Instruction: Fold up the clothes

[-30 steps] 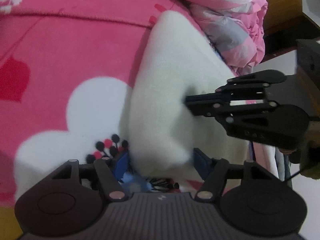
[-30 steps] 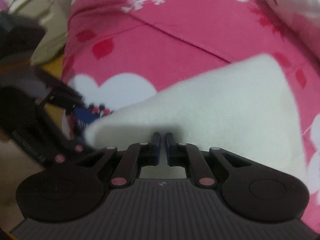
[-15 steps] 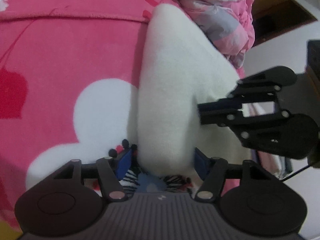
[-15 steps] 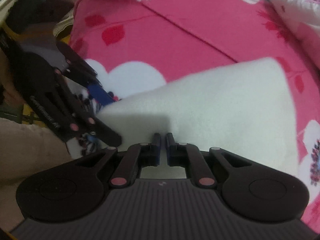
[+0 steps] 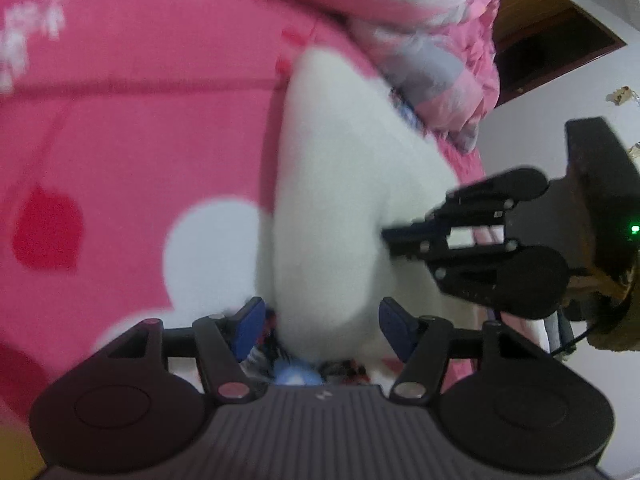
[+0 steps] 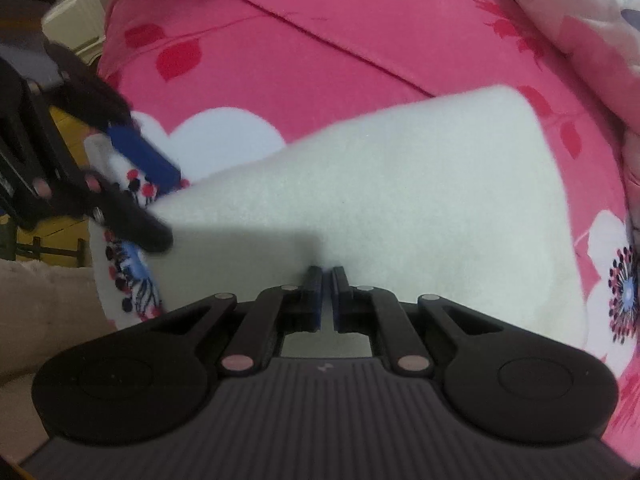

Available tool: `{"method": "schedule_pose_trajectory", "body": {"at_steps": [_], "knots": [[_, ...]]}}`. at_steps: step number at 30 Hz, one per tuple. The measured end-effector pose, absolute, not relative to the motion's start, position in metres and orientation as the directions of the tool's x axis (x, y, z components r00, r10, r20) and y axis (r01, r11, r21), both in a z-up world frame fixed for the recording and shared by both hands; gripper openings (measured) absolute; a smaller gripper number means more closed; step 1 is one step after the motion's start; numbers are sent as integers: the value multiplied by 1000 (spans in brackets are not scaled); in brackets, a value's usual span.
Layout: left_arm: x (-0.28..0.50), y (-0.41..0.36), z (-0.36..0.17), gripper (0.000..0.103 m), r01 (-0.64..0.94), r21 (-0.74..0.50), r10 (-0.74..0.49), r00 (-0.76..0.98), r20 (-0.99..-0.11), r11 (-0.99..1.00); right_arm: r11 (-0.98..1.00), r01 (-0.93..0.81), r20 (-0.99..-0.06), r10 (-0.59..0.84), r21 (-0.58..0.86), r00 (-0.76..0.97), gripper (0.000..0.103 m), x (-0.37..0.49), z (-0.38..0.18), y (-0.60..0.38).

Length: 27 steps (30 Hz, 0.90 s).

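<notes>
The white fleece garment [image 6: 400, 208] is lying as a thick, folded slab on the pink flowered bedspread [image 6: 320, 40], with the rumpled quilt [image 5: 432, 40] bunched beyond its far end. The right gripper [image 6: 327, 280] is keeping its blue pads nearly together at the slab's near edge, as it was a second ago; cloth looks pinched between them, though the narrow gap hides just how much. The left gripper [image 5: 320, 320] is standing with its fingers wide apart, straddling one corner of the garment without squeezing it. What is changing is its position: over the last second it has been sliding in closer, so that the corner now sits deeper between the blue pads [image 5: 394, 328], and in the right wrist view that gripper is now reaching right up against the slab's side where it was farther off before. The garment itself is barely shifting on the bed. This suggests the left hand is lining up a grasp on that corner while the right one is anchoring the edge, probably for another fold or a lift; whether the folding is nearly finished cannot be told from this bundle alone.
</notes>
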<state>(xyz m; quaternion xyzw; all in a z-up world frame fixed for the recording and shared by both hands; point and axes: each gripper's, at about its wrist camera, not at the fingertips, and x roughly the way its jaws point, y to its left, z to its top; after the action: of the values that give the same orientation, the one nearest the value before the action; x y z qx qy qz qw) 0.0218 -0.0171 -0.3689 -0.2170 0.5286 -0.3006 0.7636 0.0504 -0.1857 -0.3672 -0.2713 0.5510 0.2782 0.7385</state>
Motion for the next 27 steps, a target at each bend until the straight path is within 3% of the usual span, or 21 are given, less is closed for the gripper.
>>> {"method": "schedule_pose_trajectory", "body": {"at_steps": [7, 10, 14, 19, 24, 27], "knots": [[37, -45, -348, 61, 343, -582, -674, 322, -665, 737, 764, -633, -929, 133, -126, 346, 3, 92, -343, -193], [35, -66, -359, 60, 339, -522, -617, 308, -724, 783, 791, -600, -917, 142, -121, 372, 3, 112, -356, -198], [29, -65, -363, 62, 307, -529, -610, 322, -724, 791, 801, -583, -914, 129, -132, 385, 2, 112, -375, -202], [21, -64, -365, 62, 311, -520, -603, 335, -723, 796, 823, -543, -885, 118, -167, 451, 3, 134, -344, -191], [15, -61, -371, 66, 301, -524, -603, 344, -720, 797, 866, -482, -919, 74, -134, 388, 2, 160, -404, -197], [9, -57, -376, 67, 274, -553, -617, 346, -707, 787, 870, -467, -912, 56, -155, 406, 2, 171, -409, -194]]}}
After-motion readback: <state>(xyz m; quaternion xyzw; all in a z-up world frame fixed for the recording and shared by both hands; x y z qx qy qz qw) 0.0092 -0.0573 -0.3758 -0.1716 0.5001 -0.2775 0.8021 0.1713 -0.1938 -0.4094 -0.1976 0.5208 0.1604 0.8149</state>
